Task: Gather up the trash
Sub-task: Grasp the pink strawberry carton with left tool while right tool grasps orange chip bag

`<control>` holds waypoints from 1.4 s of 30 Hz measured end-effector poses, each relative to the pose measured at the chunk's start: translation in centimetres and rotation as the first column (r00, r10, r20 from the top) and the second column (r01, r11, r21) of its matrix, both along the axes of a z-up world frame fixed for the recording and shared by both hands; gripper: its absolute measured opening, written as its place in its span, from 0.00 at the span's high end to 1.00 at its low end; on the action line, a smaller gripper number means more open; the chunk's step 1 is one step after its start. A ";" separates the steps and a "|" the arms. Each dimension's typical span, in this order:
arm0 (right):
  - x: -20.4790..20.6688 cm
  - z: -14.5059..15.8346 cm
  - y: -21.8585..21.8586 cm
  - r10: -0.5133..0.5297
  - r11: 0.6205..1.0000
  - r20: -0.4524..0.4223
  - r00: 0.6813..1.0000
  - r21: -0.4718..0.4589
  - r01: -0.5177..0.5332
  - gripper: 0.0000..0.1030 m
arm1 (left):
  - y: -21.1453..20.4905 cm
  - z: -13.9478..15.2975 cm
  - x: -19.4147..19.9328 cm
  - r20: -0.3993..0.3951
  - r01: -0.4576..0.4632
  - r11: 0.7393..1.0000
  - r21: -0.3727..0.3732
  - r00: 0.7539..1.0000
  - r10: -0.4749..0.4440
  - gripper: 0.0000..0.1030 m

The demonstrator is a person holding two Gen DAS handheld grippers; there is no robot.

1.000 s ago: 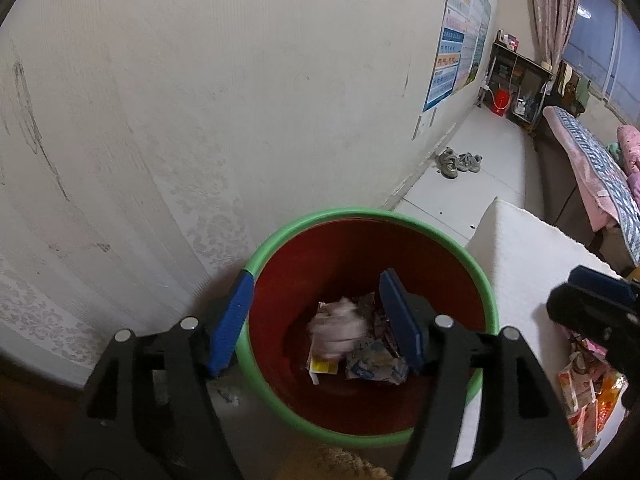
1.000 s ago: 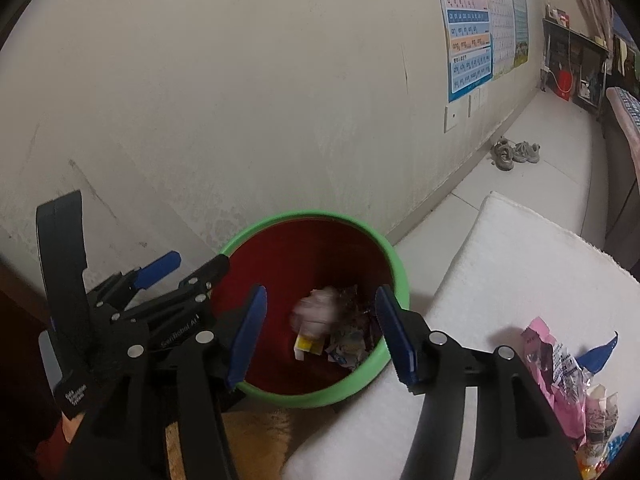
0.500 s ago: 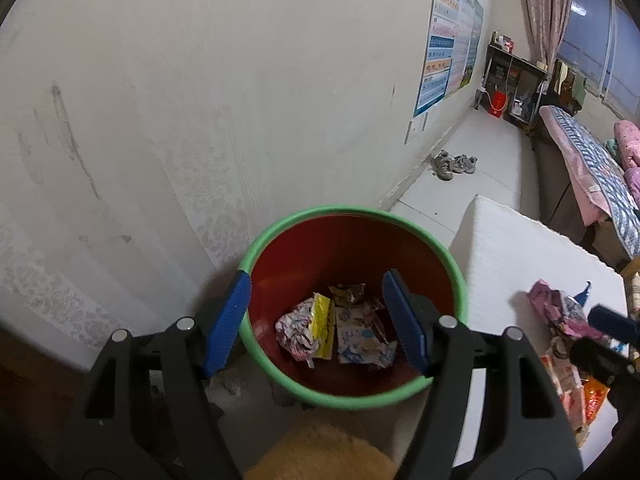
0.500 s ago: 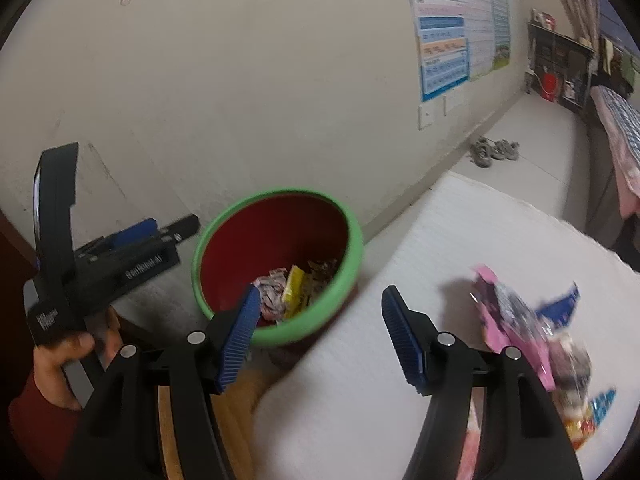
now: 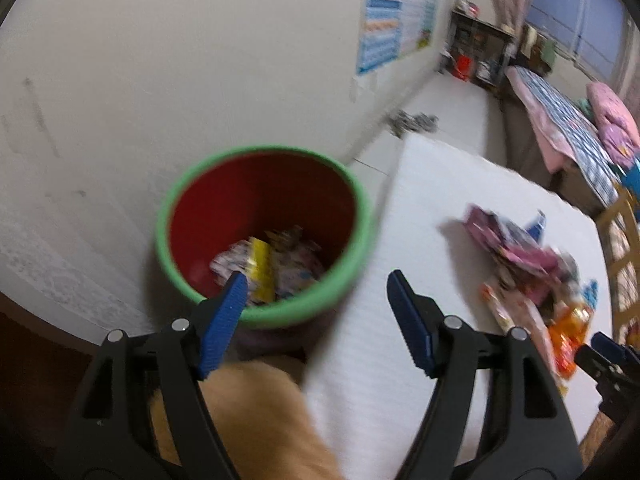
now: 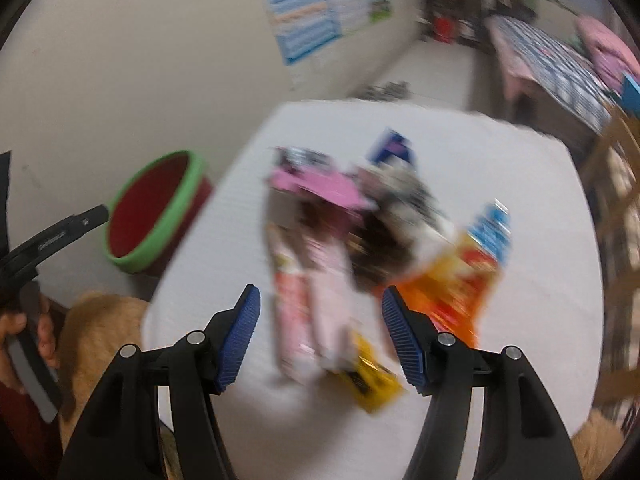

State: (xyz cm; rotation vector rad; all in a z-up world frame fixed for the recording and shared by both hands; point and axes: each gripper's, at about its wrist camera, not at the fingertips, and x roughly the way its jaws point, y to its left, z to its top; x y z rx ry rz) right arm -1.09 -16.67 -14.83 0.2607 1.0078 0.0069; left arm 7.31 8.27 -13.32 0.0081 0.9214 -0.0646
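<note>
Both frames motion-blurred. Left gripper point(image 5: 316, 312) jaws spread wide, nothing between them, hovering over the near rim of the bin point(image 5: 340, 292), which is red inside with a green rim and sits against the wall point(image 5: 180, 60), just beside the left edge of the white mat point(image 5: 420, 208). Bin holds a few crumpled wrappers point(image 5: 272, 268), including a yellow one. Right gripper point(image 6: 320, 328) also wide apart and empty, over the near end of the wrapper pile point(image 6: 360, 240) on the mat: pink, orange, blue and yellow packets, loosely overlapping, details too blurred to read. Pile sits well apart from the bin. Tan furry cushion point(image 6: 100, 332) at the mat's near-left corner.
</note>
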 end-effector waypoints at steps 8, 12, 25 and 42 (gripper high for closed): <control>-2.8 -1.3 -4.0 -0.116 0.993 -0.006 0.993 0.012 0.116 0.40 | -9.7 -2.7 -2.0 -0.121 0.183 0.975 -0.127 0.973 -0.198 0.33; -3.7 -1.0 -4.9 -0.146 0.989 0.016 0.989 0.034 0.145 0.40 | -13.5 -4.3 -3.2 -0.183 0.249 0.959 -0.137 0.945 -0.272 0.33; -5.0 -1.2 -7.8 -0.228 0.971 0.009 0.974 0.073 0.226 0.40 | -17.8 -8.3 -3.1 -0.316 0.283 0.936 -0.209 0.886 -0.339 0.40; -1.8 -2.5 -10.0 -0.294 0.944 -0.039 0.955 0.144 0.297 0.40 | -10.0 -6.0 -4.8 -0.285 0.232 0.958 -0.170 0.919 -0.273 0.43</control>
